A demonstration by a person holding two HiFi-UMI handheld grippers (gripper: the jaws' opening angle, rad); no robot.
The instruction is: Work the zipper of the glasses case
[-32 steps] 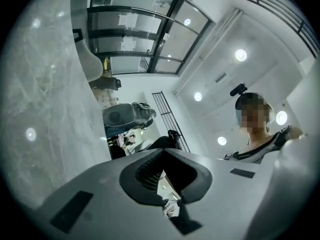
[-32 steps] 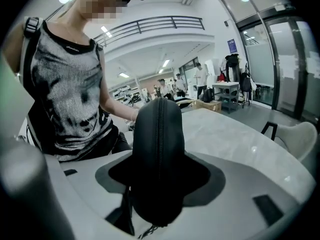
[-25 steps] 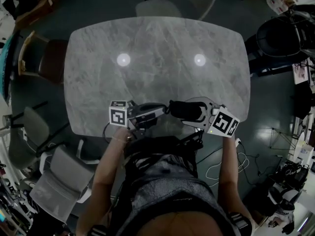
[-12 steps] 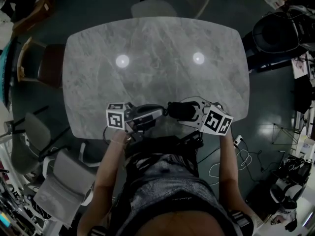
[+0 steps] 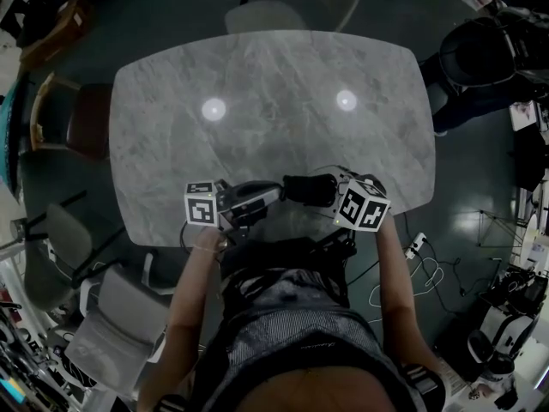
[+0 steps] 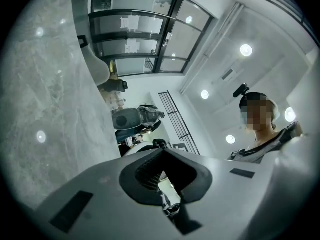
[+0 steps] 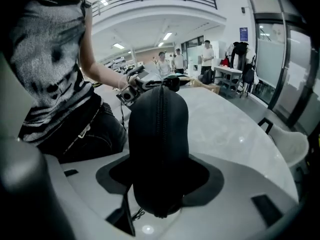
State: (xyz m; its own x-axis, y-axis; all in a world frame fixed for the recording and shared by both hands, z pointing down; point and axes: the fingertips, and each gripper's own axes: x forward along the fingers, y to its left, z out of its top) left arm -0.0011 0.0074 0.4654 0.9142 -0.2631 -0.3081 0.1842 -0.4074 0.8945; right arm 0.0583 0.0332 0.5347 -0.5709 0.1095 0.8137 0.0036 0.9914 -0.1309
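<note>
The black glasses case (image 5: 307, 190) hangs just over the front edge of the grey marble table (image 5: 274, 84). My right gripper (image 5: 330, 194) is shut on its right end. In the right gripper view the case (image 7: 159, 134) fills the gap between the jaws, zipper line facing up, and the jaws have just closed a little further on it. My left gripper (image 5: 276, 193) points right at the case's left end and is shut. In the left gripper view a small metal piece (image 6: 167, 206), apparently the zipper pull, sits between its pads. The case itself is hidden in that view.
Chairs ring the table: one at the far side (image 5: 292, 11), a brown one at the left (image 5: 77, 114), grey ones at the near left (image 5: 111, 333). Cables (image 5: 412, 281) lie on the floor at the right. People (image 7: 172, 61) stand far behind the table.
The right gripper has moved left and sunk, tipping further down and carrying the case slightly left. The left gripper has stayed almost still.
</note>
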